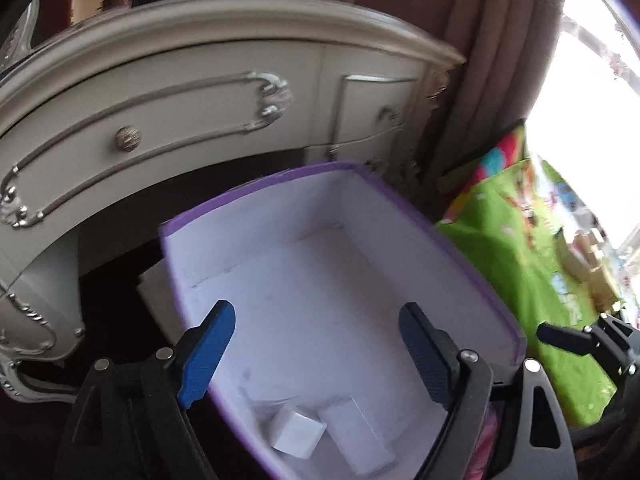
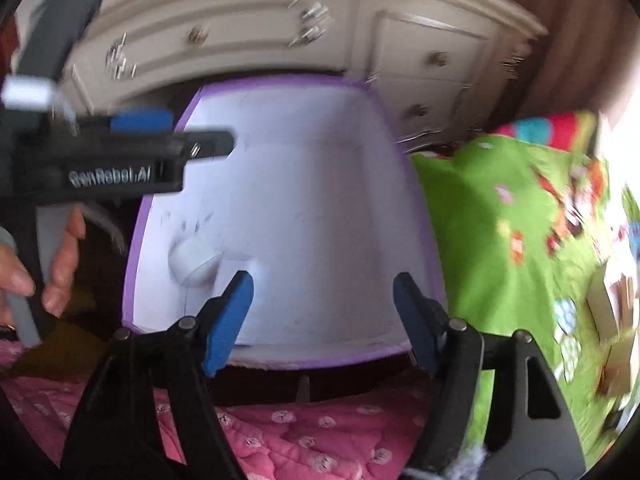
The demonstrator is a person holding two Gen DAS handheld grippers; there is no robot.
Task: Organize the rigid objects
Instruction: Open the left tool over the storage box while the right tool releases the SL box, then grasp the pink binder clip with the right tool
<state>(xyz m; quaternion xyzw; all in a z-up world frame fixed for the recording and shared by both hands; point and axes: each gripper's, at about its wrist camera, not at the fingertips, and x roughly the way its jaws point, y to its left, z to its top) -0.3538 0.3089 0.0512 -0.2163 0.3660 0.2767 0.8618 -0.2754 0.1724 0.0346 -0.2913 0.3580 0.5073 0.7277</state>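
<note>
1. In the left wrist view, the left gripper (image 1: 316, 344) hangs over a purple-rimmed box (image 1: 452, 240) with a smooth white lining; its blue, textured fingers (image 1: 208, 356) stand wide apart with nothing between them.
2. At the box's near end lie two rigid white items: a small white cube (image 1: 298, 432) and a flat white packet (image 1: 360, 436), just beside each other. The rest of the box floor is bare.
3. Beyond the box's far wall stands a cream dresser (image 1: 200, 92) with curved front, silver trim and round knobs. A brown curtain (image 1: 500, 60) hangs beside it.
4. To the right, a glossy green printed mat (image 1: 520, 260) lies close along the box's right rim; the right gripper's dark tip (image 1: 560, 336) shows above it.
5. In the right wrist view (blurred), the right gripper (image 2: 322, 316) spreads open, empty, over the near rim of the same box (image 2: 416, 200).
6. A small white rounded item (image 2: 192, 264) rests against the left inner wall.
7. The left gripper (image 2: 132, 152) enters side-on at left; whether it is open cannot be told here.
8. A pink quilted cloth (image 2: 300, 436) lies below the near rim.
</note>
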